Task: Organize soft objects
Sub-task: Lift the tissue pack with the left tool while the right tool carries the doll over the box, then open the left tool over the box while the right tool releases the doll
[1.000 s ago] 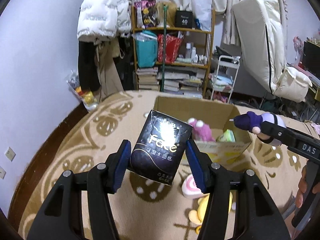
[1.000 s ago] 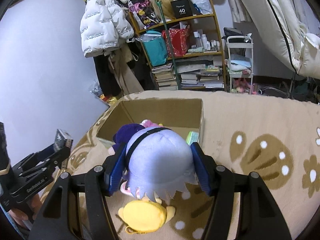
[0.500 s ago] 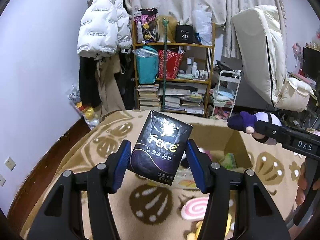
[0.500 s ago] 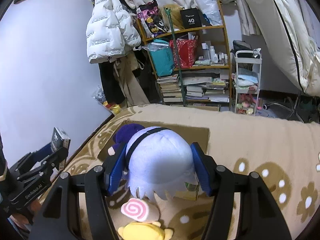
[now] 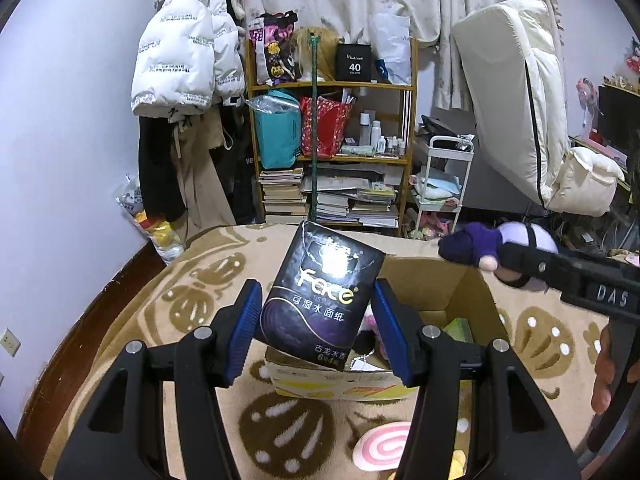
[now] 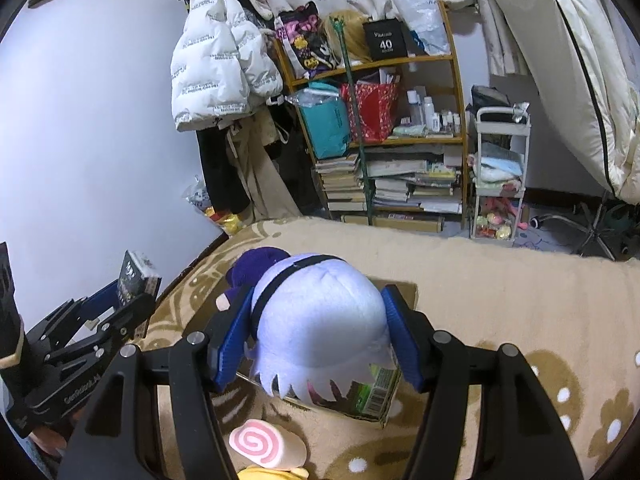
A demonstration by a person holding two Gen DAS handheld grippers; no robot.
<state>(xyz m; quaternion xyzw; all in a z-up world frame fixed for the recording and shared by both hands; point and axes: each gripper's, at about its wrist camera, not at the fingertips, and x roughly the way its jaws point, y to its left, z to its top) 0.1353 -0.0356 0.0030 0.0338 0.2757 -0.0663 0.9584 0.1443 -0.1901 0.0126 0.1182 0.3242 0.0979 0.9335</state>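
Left gripper (image 5: 316,330): I've got it clamped on the black tissue pack (image 5: 320,296), blue pads (image 5: 247,330) pressing both sides, pack tilted with its top leaning right.
Right gripper (image 6: 316,338): squeezed around the lavender plush (image 6: 320,320), which bulges up between the pads (its dark purple part pokes out ahead on the left).
Cardboard box (image 5: 452,280): sits right in front of and below the left fingertips, open at the top; from the right wrist view it's mostly hidden under the plush.
Inside the box: I can make out something pink and a green pack (image 5: 460,328), can't tell much more.
Swirl plush (image 6: 266,444): pink and white, lying on the beige blanket (image 6: 500,280) just below my right fingers, near side of the box.
Yellow plush (image 6: 272,474): only a sliver at the bottom edge, touching the swirl one.
Hand (image 5: 608,372): visible off to the right of the left gripper, holding the other tool.
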